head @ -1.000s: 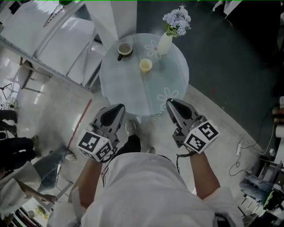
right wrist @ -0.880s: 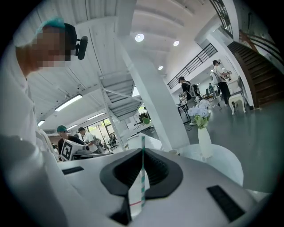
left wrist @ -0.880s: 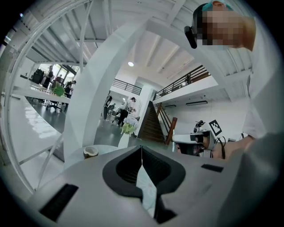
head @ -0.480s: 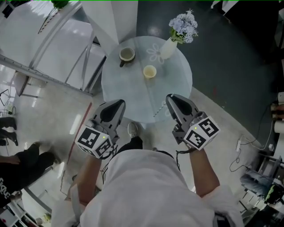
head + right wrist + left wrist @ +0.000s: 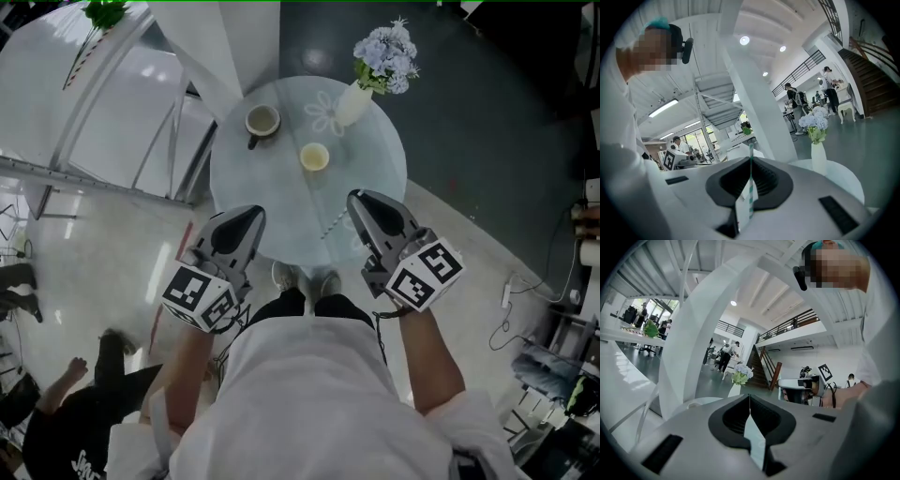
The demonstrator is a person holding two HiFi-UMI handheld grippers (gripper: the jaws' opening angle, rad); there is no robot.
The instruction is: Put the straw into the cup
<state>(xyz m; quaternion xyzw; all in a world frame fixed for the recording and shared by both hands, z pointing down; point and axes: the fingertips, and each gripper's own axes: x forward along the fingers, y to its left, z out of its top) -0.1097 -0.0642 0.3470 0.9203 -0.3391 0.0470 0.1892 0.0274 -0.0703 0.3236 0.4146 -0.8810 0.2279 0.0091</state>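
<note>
- Left gripper (image 5: 251, 216) at lower left of centre in the head view: jaws pressed together with nothing between them, idling level with the near rim of the round table (image 5: 228, 192).
- Mug (image 5: 262, 120) with a dark handle at the upper left of the tabletop: apart from the task, to be left alone.
- Pale yellow cup (image 5: 314, 157) just right of the mug, near the middle of the table, upright and open-topped, with nothing in it so far as can be seen: most likely the target.
- Striped straw (image 5: 750, 180) upright in the middle of the right gripper view, pinched between the jaws with a short tip poking above them; in the head view, a thin striped line (image 5: 333, 225) hanging just left of that gripper, over the table's near edge.
- Right gripper (image 5: 356, 199) at lower right of centre: clamped on the straw, well short of the cup.
- White vase (image 5: 349, 105) of flowers at upper right, close beside the cup: a likely thing to knock.
- Step in hand, by judgement: carrying the straw to the cup, insertion not yet begun.
- Next move: reach forward and leftward, bring the straw's lower end over the cup's mouth, lower it, then release.
</note>
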